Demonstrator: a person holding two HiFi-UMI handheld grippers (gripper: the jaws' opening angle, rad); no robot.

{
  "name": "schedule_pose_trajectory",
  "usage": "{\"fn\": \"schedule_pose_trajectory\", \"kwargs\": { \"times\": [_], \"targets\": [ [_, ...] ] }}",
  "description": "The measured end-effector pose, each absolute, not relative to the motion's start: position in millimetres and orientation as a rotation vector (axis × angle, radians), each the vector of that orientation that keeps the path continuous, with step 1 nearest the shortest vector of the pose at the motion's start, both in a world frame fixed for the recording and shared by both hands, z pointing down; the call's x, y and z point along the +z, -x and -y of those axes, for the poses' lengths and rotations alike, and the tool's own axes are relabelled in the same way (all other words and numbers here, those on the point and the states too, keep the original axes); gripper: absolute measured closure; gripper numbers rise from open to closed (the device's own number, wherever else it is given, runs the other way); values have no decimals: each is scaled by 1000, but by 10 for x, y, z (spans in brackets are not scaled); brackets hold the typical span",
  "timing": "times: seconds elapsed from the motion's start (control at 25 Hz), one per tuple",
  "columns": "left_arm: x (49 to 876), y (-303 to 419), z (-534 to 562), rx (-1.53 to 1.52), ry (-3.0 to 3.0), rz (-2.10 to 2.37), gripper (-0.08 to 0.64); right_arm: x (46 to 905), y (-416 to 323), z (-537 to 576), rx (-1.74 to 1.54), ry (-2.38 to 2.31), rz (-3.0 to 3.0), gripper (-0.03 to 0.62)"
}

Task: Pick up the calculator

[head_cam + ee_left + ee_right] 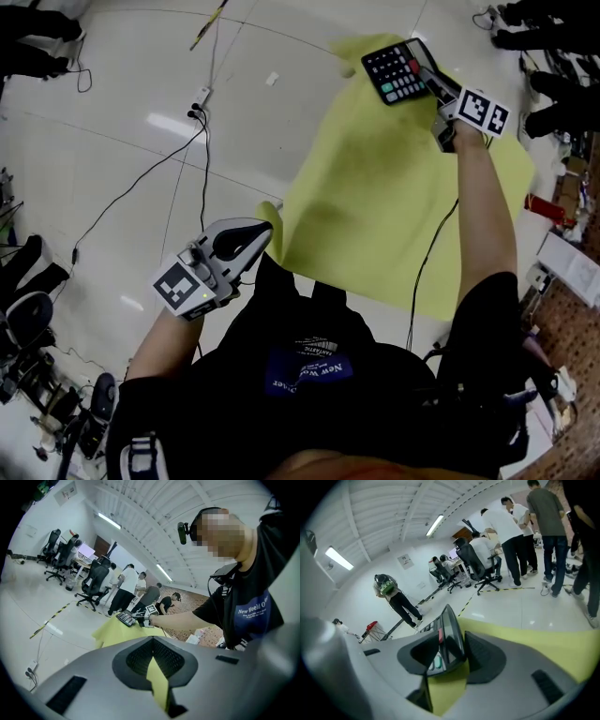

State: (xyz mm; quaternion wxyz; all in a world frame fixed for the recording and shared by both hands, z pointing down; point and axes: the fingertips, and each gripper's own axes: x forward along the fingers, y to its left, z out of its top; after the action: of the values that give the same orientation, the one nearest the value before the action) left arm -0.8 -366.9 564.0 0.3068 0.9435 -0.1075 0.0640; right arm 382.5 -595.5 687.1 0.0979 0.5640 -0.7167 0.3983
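A dark calculator (pixel 396 70) with rows of keys sits at the far edge of a yellow cloth (pixel 375 206) spread on the white floor. My right gripper (pixel 437 86) reaches its right side. In the right gripper view the calculator (pixel 451 625) stands edge-on between the two pads, both pads against it, so the right gripper (pixel 453 641) is shut on it. My left gripper (pixel 258 234) hangs close to my body, off the cloth's near left corner. Its tips (pixel 152 639) meet with nothing held. From there the calculator (pixel 125 618) shows far off.
Black cables (pixel 202 122) run over the floor left of the cloth, and one cable (pixel 427 262) crosses the cloth's right part. Office chairs (pixel 93 581) and standing people (pixel 515 527) are farther off. Boxes and clutter (pixel 567 262) lie along the right edge.
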Motion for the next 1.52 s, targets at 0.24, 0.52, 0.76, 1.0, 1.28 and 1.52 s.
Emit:
{"fn": "schedule_pose_trajectory", "kwargs": {
  "times": [0.24,0.52,0.76,1.0,1.28,1.52],
  "targets": [
    [5677,11,3636,176,-2486,287,554,6819,-3770,6004,1275,-1664,2192,510],
    [5638,-10,3579,182,-2489,284,554,6618,-3715,5958,1289,-1681,2336,549],
    [5582,-5,3603,181,-2502,275,554,6446,-3604,5840,1324,-1665,2409,552],
    [5361,-228,3485,173,-2549,211,554,5935,-3719,5383,1427,-1726,2515,552],
    [4858,-735,3243,153,-2606,118,554,5166,-3947,4429,1467,-1793,2566,552],
    [4429,-1332,2876,139,-2663,16,554,4503,-4170,3335,1466,-1862,2585,552]
  ]
}}
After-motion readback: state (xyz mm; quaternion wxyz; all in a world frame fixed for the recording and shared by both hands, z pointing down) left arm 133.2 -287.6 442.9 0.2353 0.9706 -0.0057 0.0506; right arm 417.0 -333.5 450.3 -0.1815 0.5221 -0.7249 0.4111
